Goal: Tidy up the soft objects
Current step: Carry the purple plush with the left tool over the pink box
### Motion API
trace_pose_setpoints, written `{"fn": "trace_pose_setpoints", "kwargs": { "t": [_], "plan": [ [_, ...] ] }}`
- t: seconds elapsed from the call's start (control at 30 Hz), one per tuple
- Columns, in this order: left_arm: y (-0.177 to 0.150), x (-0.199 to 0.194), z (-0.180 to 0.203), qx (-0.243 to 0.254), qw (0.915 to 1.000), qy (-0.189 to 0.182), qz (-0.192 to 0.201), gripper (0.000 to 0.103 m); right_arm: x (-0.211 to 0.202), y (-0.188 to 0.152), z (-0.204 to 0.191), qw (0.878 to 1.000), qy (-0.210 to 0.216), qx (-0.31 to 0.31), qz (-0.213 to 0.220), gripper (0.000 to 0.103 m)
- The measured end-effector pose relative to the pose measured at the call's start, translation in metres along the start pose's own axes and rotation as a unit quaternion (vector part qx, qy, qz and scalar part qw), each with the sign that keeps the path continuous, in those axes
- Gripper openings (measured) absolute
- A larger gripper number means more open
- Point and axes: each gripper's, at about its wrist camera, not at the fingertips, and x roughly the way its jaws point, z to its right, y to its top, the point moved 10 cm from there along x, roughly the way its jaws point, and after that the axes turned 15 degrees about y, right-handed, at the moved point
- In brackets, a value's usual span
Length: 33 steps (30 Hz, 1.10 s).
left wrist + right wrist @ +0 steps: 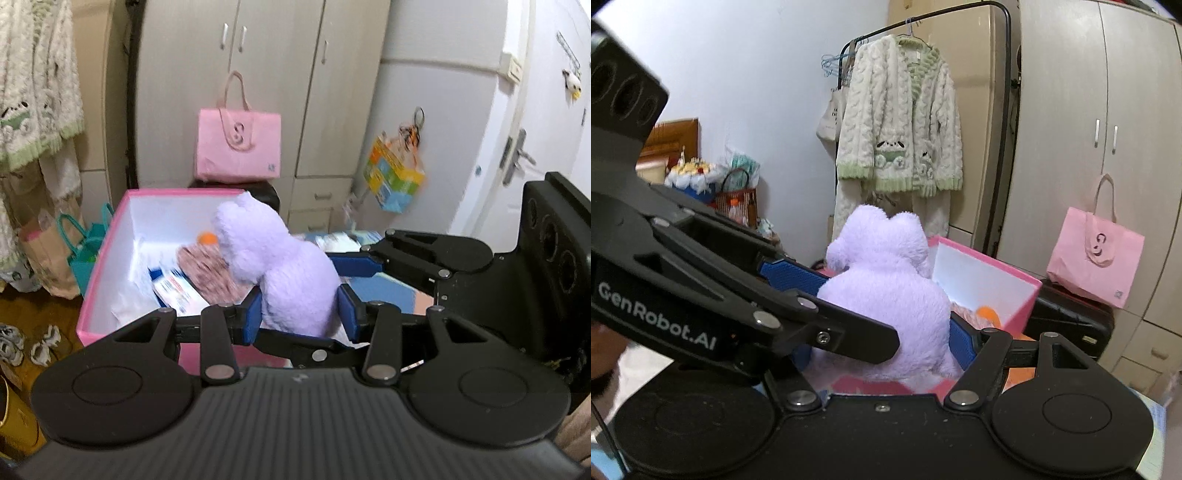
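The purple plush (280, 266) is held up over the near edge of the pink box (107, 258), pinched from two sides at once. The left hand-held gripper (301, 308) squeezes it narrowly low on the body, pads sunk into the pile; the right hand-held gripper (882, 325) clasps it with wider jaws around the middle.

Judged from here, the main risk is the two grips working against each other: if one hand travels faster or turns, the soft body will stretch or twist, and the shallower hold may slide off the fur. Letting go too early could leave the plush catching the box rim and tipping out to the floor. The box already holds a pinkish fabric bundle (207, 269), an orange piece (207, 238) and what looks like packets, though blur makes those uncertain, so the plush may sit high.
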Motion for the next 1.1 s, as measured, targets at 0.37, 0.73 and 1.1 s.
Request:
{"fn": "trace_pose_setpoints", "kwargs": {
  "t": [0.37,0.73,1.1],
  "plan": [
    [0.027,0.061,-0.052,-0.034,0.9991,-0.013,-0.021,0.042,0.061,0.02,0.039,1.0,0.002,0.013,-0.027,0.076],
    [0.029,0.147,-0.082,-0.049,0.994,-0.02,-0.095,0.041,0.125,0.002,0.097,0.992,0.043,0.075,-0.097,0.076],
    [0.031,0.182,-0.091,-0.04,0.9909,-0.019,-0.127,0.041,0.152,-0.003,0.113,0.987,0.056,0.054,-0.14,0.077]
  ]
}}
